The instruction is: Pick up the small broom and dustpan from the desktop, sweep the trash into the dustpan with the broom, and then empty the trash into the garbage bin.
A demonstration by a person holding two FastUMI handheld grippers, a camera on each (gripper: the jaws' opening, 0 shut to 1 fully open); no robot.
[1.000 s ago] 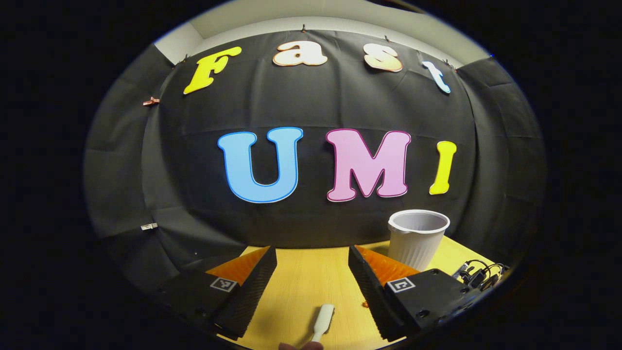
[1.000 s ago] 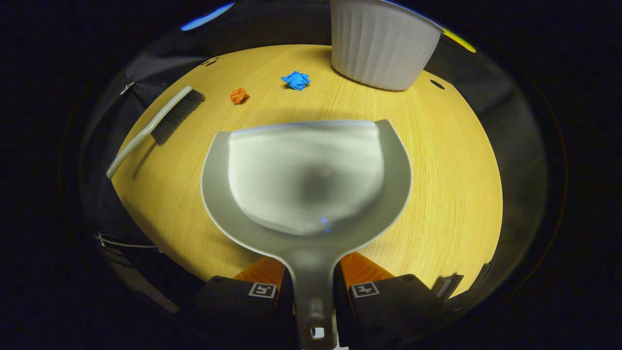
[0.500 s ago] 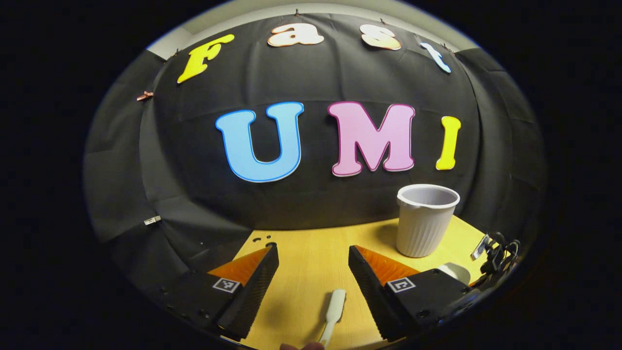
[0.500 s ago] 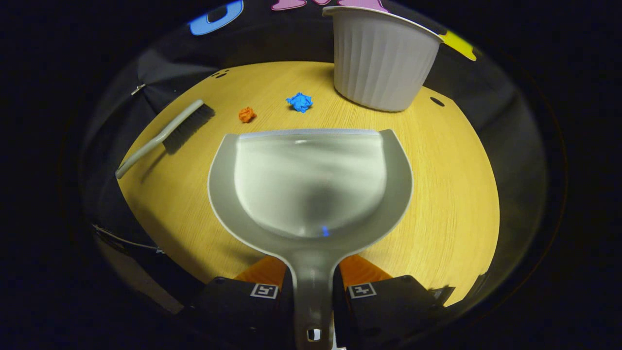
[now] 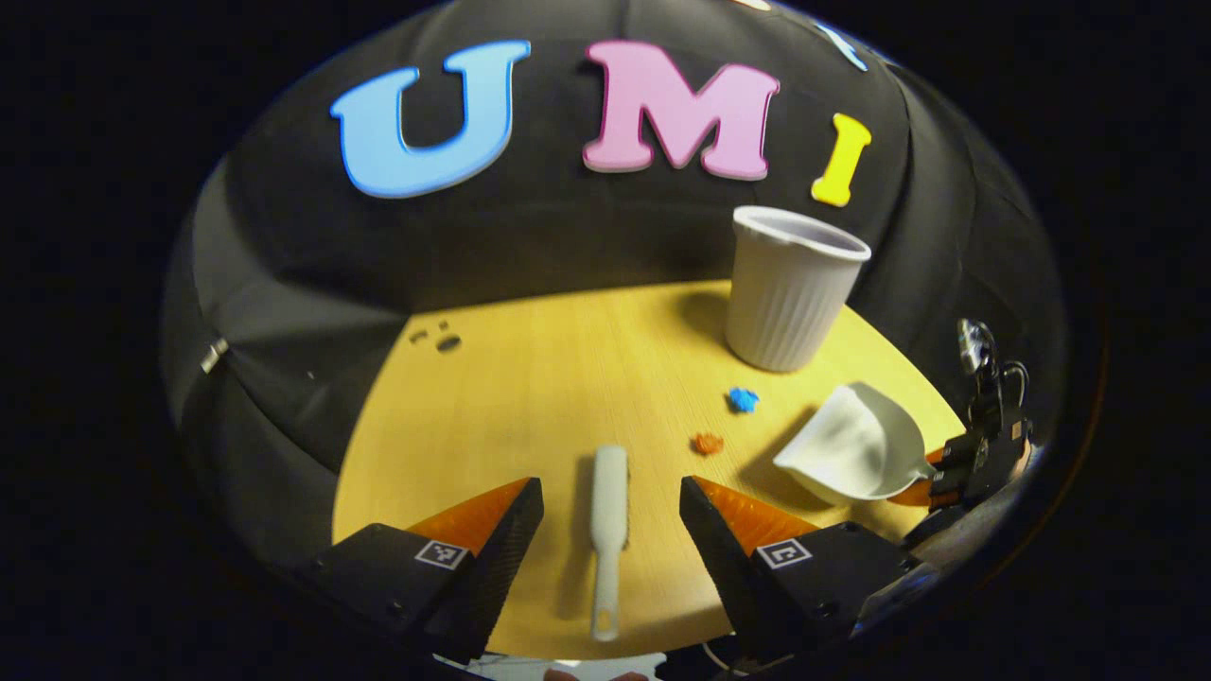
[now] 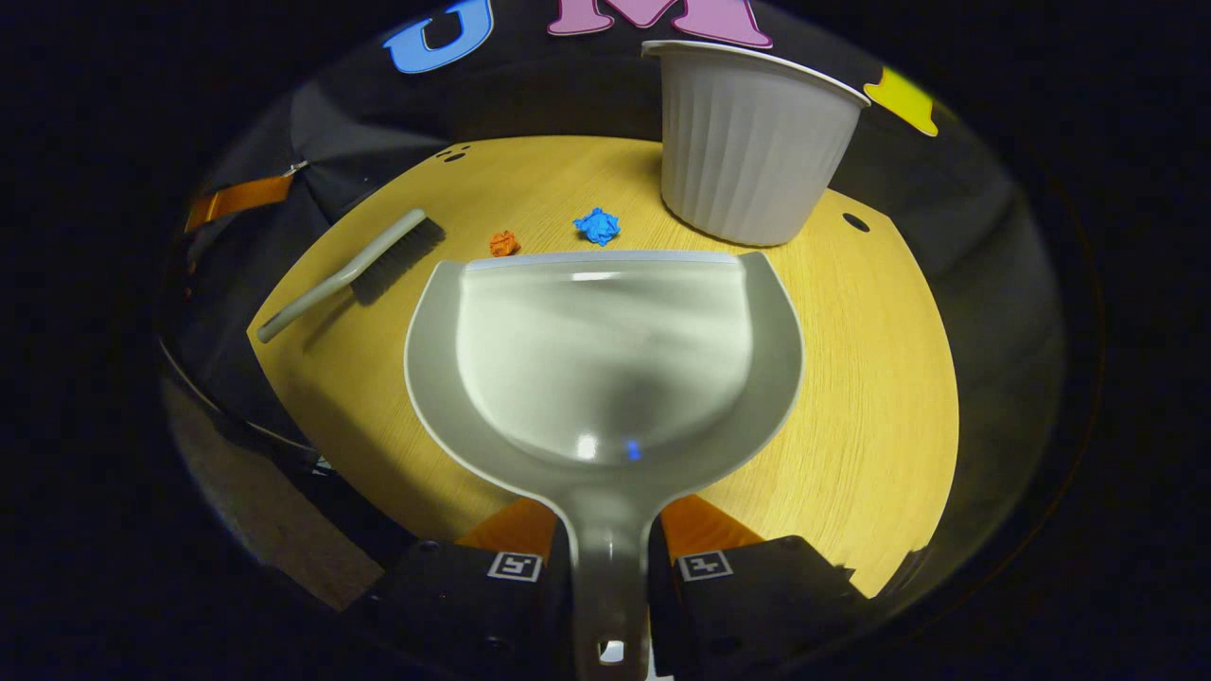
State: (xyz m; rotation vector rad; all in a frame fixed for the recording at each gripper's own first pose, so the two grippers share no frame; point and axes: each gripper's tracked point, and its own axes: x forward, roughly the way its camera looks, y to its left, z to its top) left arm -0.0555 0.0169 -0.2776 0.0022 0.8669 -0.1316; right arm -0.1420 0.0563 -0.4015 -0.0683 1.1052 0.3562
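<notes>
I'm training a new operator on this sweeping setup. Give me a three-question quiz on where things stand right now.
1. True or false: the right gripper is shut on the dustpan handle.
2. How many scraps of trash lie on the table?
3. The broom lies: A) in the bin, B) between the open fingers of the left gripper, C) in the dustpan.

Key: 1 true; 2 two, an orange scrap and a blue scrap; 3 B.
</notes>
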